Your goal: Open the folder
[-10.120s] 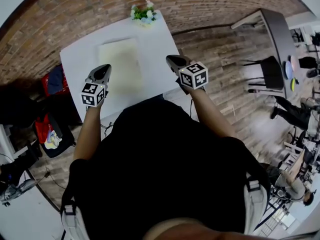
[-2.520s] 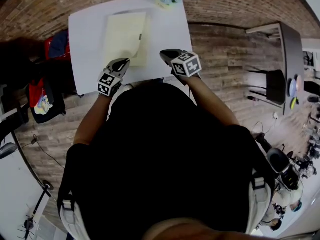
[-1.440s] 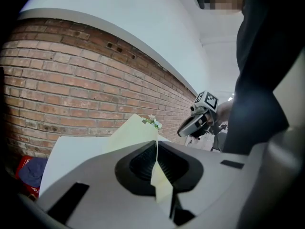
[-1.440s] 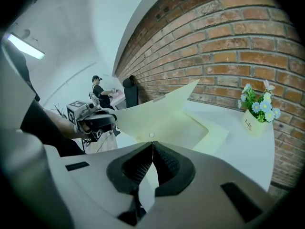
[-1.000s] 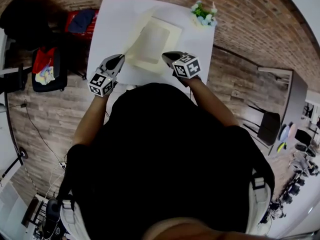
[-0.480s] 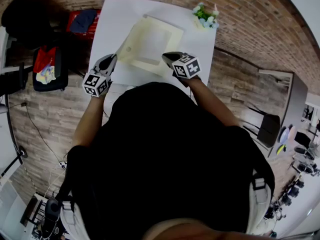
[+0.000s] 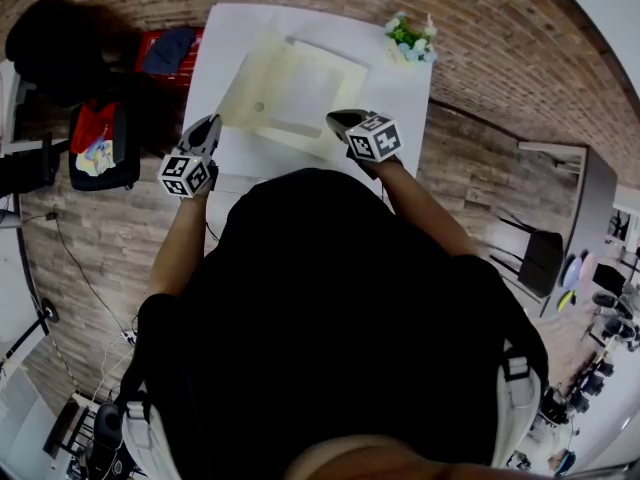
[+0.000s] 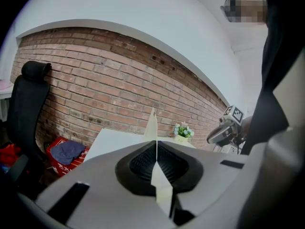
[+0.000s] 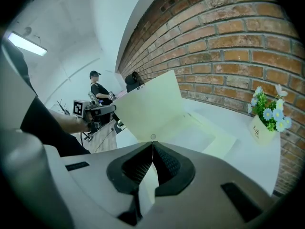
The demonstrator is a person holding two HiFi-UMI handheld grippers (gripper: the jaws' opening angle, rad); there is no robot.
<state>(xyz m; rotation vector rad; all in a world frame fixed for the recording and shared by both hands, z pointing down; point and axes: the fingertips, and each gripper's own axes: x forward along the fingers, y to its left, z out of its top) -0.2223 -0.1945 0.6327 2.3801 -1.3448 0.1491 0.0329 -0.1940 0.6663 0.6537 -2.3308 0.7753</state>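
pale yellow folder (image 7: 305, 88) on the white table (image 7: 400, 88), near the little flowers (image 7: 408, 36). cover (image 7: 240, 90) pinched thin and tight in the left gripper (image 7: 207, 128), pulled further out to the left than half a second ago and opened wider, more of the inside showing. near edge squeezed shut in the right gripper (image 7: 338, 120), kept in the same spot.

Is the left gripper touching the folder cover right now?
Touching. In the left gripper view, the left gripper is shut on the folder cover, whose thin edge runs pinched between the two dark pads.
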